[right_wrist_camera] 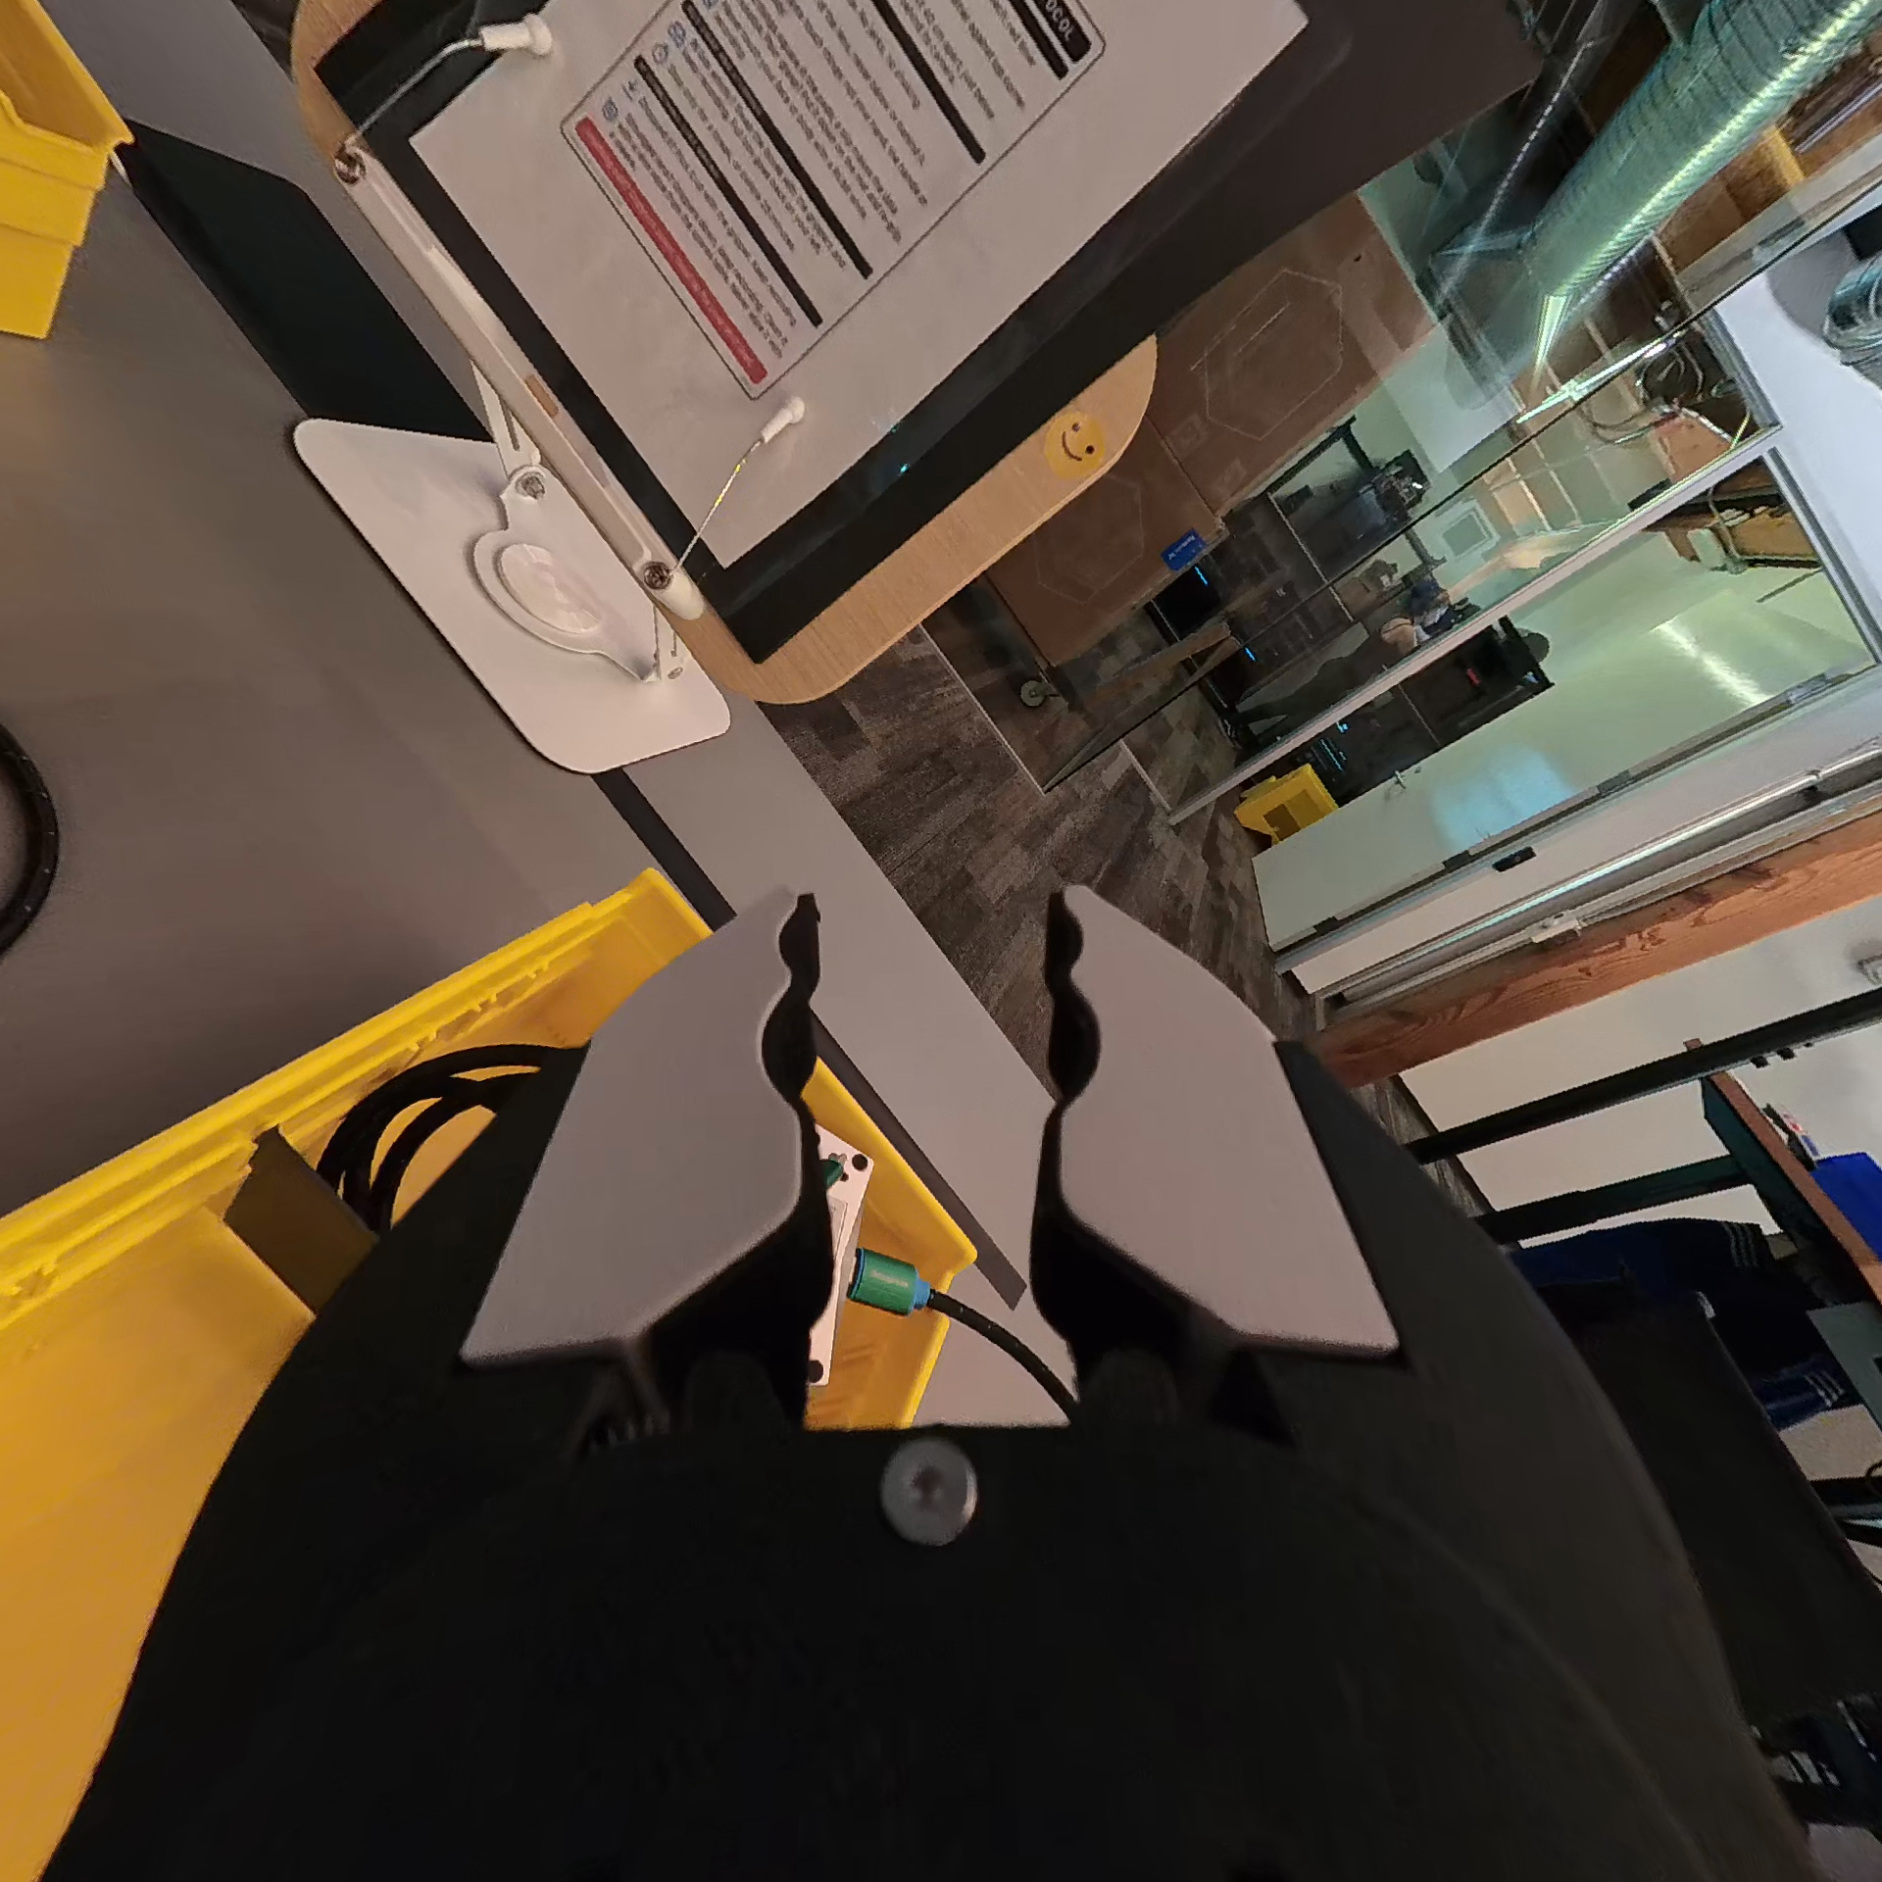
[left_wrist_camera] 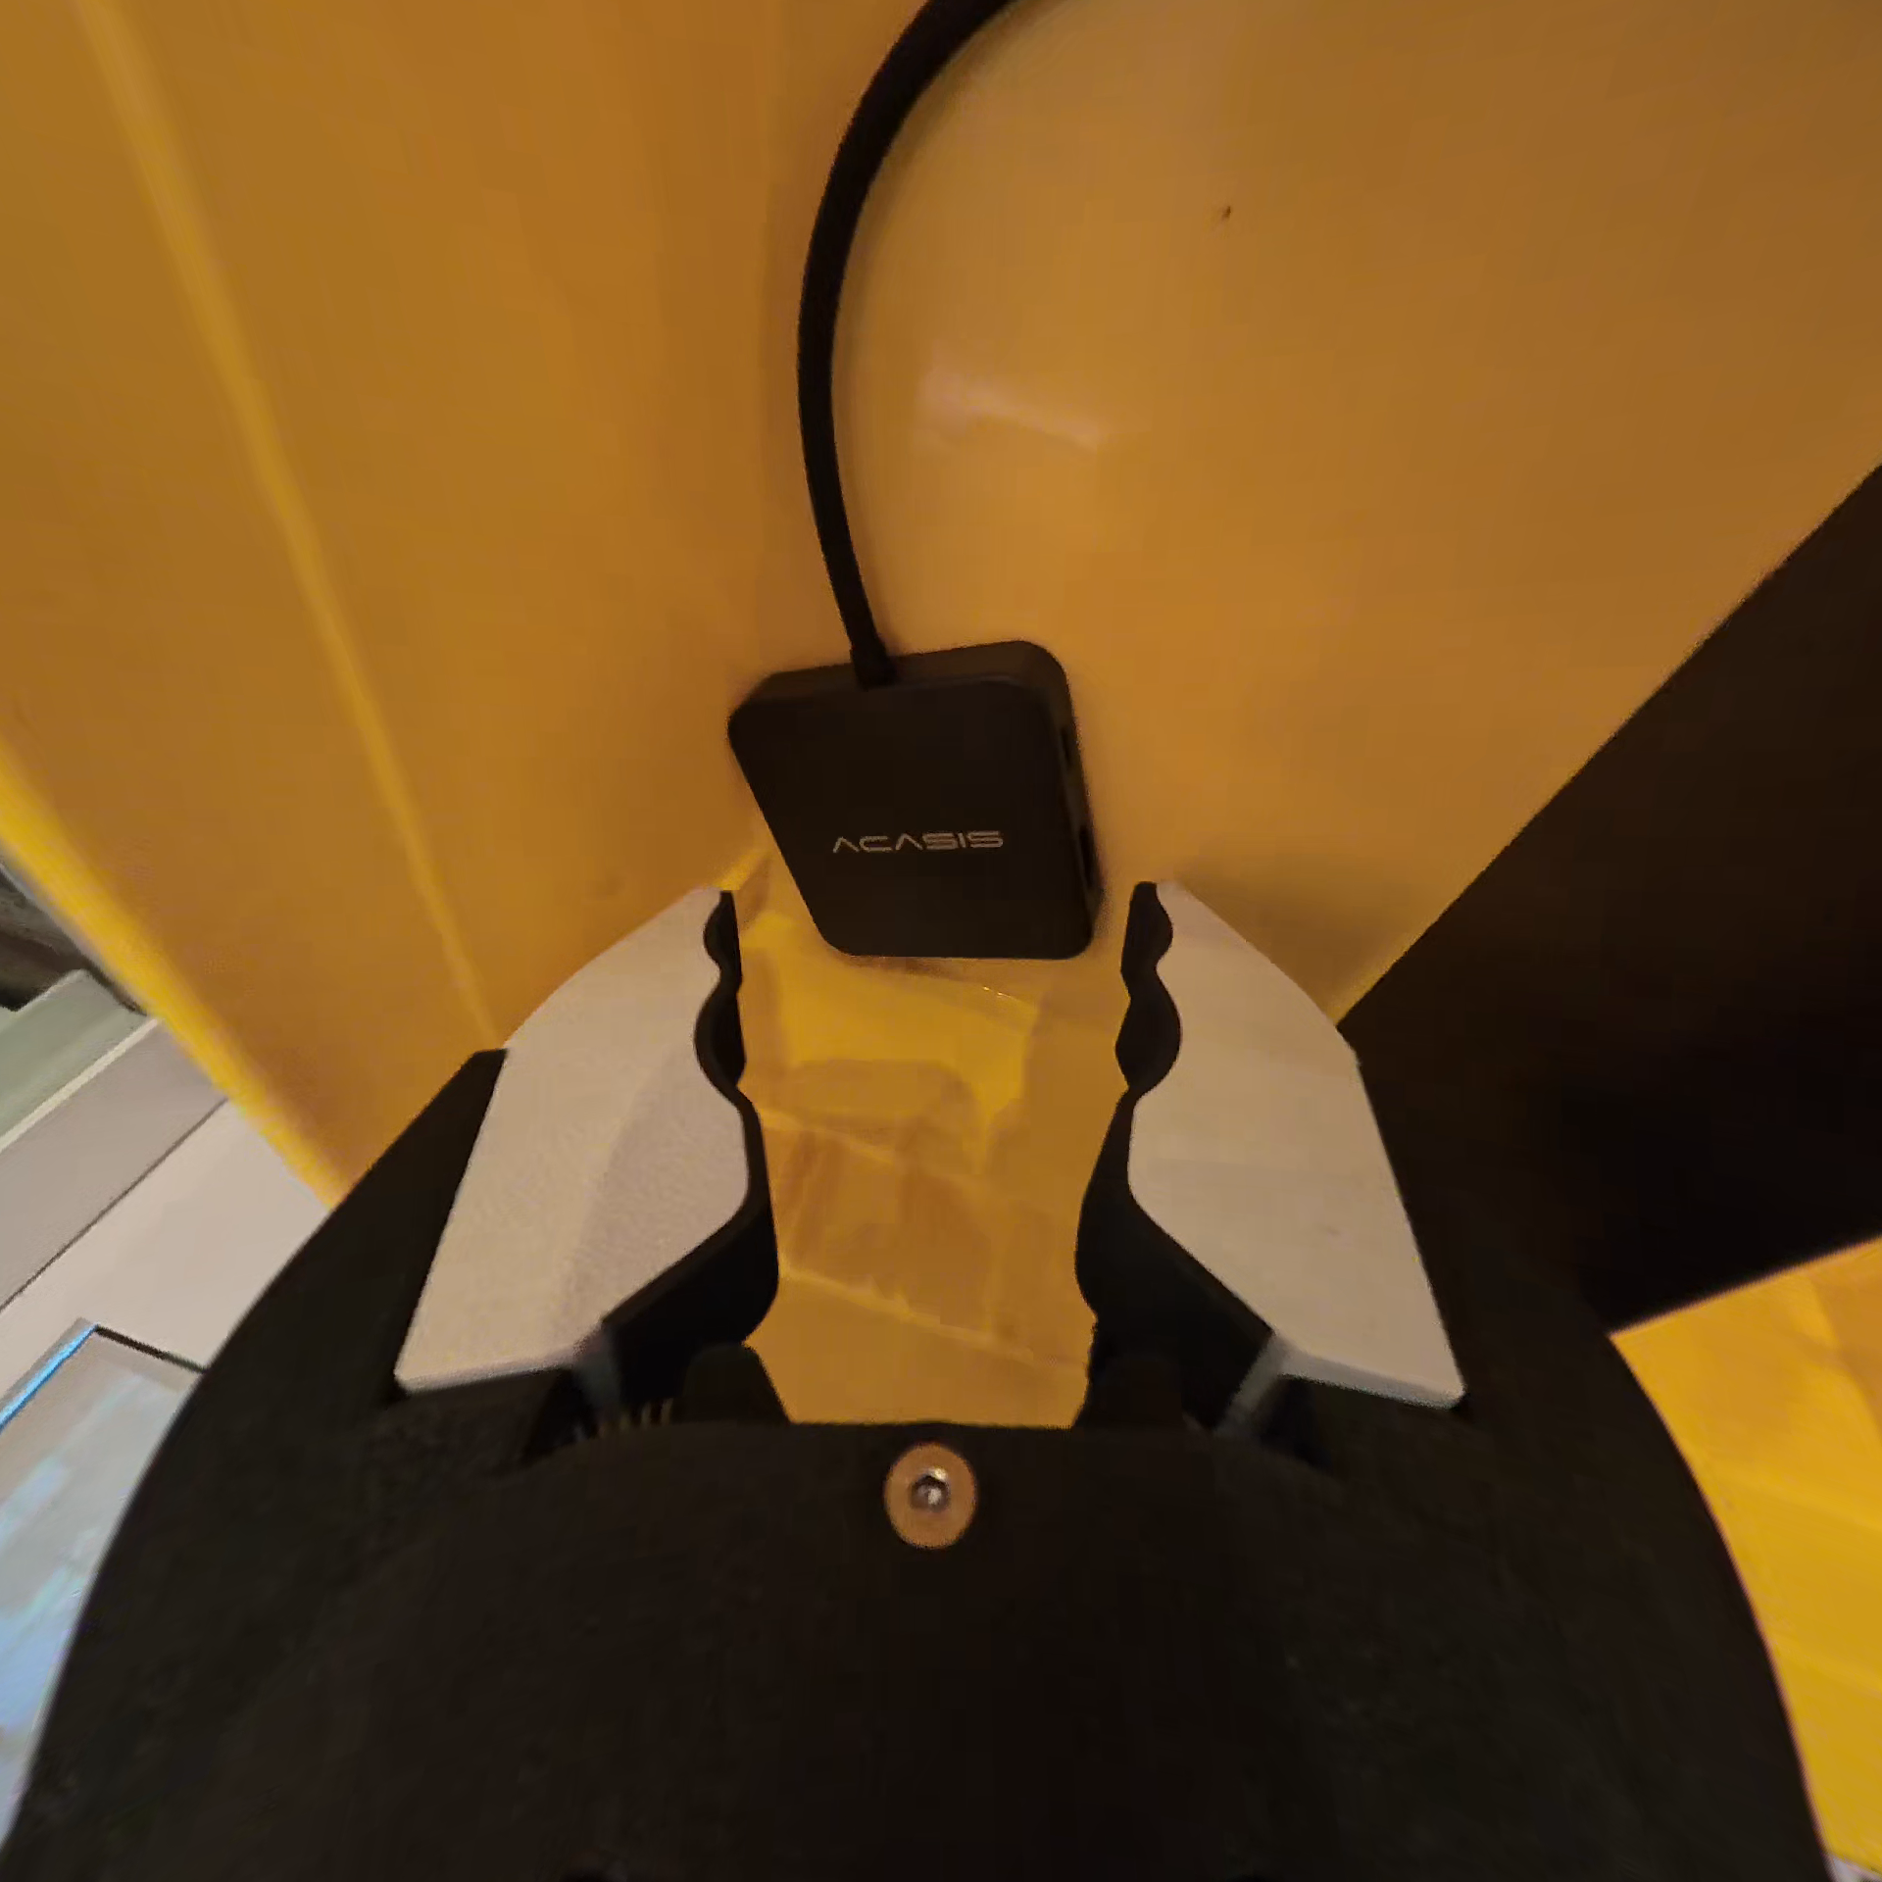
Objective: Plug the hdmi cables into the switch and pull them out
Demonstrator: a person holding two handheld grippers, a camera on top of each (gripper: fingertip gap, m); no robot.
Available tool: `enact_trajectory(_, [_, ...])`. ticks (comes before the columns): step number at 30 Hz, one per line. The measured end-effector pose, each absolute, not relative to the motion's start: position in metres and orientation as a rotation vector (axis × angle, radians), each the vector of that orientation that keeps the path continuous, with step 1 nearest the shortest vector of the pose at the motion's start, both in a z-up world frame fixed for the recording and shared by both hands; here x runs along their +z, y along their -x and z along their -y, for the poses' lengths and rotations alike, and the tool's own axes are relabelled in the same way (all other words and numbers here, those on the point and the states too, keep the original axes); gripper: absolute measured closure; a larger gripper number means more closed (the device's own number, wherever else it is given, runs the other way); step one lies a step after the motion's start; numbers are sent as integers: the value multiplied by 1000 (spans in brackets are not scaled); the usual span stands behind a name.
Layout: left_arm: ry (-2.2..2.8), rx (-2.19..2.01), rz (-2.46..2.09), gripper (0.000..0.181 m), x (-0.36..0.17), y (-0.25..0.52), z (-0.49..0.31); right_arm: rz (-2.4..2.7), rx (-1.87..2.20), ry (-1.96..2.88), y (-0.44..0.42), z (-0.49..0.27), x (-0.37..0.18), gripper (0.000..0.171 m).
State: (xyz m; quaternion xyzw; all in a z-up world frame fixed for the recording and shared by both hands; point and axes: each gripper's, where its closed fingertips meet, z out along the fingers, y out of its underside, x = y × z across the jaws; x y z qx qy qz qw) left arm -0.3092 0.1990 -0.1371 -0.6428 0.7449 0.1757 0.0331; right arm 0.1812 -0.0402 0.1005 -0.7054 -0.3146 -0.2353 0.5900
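In the left wrist view a small black square switch [left_wrist_camera: 917, 799] lies on the yellow floor of a bin, ports on its right side, its black cable [left_wrist_camera: 830, 336] curving up and away. My left gripper [left_wrist_camera: 935, 906] is open and empty, its tips just short of the switch's near edge. In the right wrist view my right gripper [right_wrist_camera: 929, 917] is open and empty, held above a yellow bin [right_wrist_camera: 570, 978] that holds a coiled black cable [right_wrist_camera: 428, 1110] and a green-ended plug [right_wrist_camera: 888, 1280] on a black lead.
A dark divider [left_wrist_camera: 1629, 917] crosses the bin at the right of the switch. In the right wrist view a grey table [right_wrist_camera: 255, 764] carries a white stand base [right_wrist_camera: 458, 530] with a board of printed pages, another yellow bin [right_wrist_camera: 46, 163] and a black cable loop [right_wrist_camera: 25, 845]. One gripper's finger ends stand about 60 centimetres off the other's.
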Motion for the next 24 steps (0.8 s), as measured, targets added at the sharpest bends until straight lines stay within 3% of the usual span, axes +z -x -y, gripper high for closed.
enact_trajectory(16, [1876, 875, -2647, 114, -150, 331, -198, 818, -604, 1717, -179, 29, 77, 128])
enact_trajectory(21, [1995, 672, -2622, 123, -145, 320, -179, 810, -595, 1715, -179, 30, 78, 128])
enact_trajectory(24, [2154, 567, -2499, 109, -143, 315, -180, 809, -596, 1718, -179, 30, 78, 128])
